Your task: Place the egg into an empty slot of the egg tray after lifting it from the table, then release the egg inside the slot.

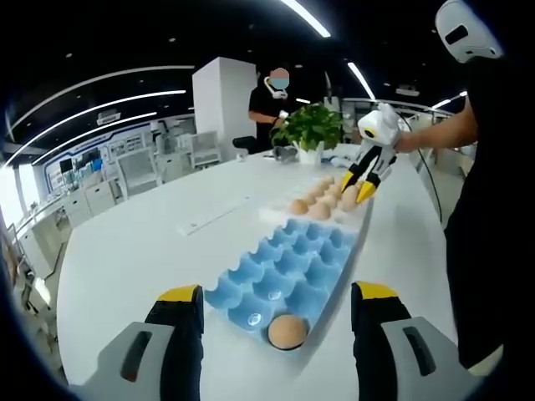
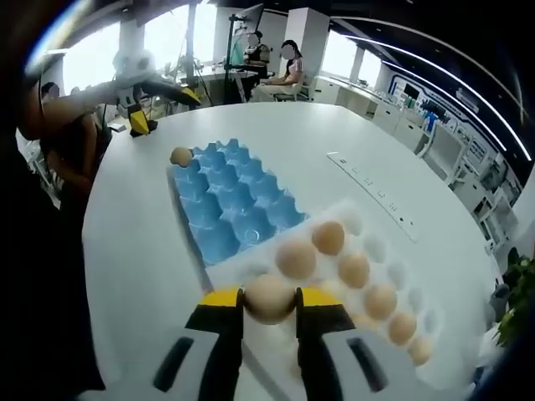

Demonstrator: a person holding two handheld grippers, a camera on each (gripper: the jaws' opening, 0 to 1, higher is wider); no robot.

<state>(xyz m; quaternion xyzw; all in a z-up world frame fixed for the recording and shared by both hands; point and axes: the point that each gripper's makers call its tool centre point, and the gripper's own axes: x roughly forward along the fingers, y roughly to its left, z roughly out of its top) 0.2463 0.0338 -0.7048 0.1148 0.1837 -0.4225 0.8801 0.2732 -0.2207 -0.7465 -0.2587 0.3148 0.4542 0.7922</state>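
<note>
Yellow-tipped, your right gripper has its jaws clamped on an egg at lower centre of the right gripper view, above the white tray. Your left gripper gapes wide, flanking the blue egg tray on the white surface. No legible writing.

L view: faces R view | shared: blue tray

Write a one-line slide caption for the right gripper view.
Right gripper holds an egg above the white tray, beside the blue tray.

Right gripper clamped — left gripper spread.
</note>
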